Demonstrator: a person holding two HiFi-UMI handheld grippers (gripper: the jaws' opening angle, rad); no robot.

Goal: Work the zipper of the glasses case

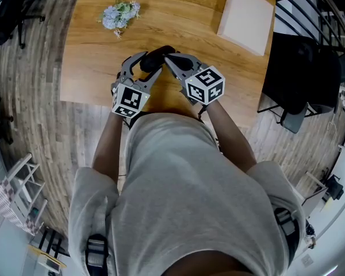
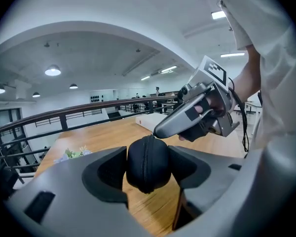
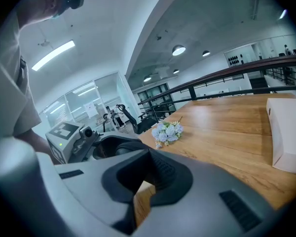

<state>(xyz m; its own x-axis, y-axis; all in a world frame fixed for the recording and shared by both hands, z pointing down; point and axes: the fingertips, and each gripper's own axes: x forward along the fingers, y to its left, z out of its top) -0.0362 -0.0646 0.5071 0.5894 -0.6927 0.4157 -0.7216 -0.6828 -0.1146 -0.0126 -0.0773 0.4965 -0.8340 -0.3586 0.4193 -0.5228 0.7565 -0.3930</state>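
While the left gripper [image 1: 145, 68] clamps the black glasses case [image 2: 148, 164] across its width, we keep the case over the near part of the wooden table [image 1: 184, 22]. Both pads press on the case sides, so these jaws stand wide apart around it. The zipper [image 2: 146, 152] runs up the end of the case that faces this gripper's camera. The right gripper [image 2: 158, 131] has its jaws fully together, and its tip touches the top of the case at the zipper line. We cannot tell whether it pinches a pull tab.

From the head view, both gripper bodies cover most of the case. A bunch of pale blue flowers [image 1: 121, 14] lies well beyond the case, to the left. A white box [image 1: 247, 17] rests at the far right corner. A black chair [image 1: 302, 73] stands beside the table on the right.
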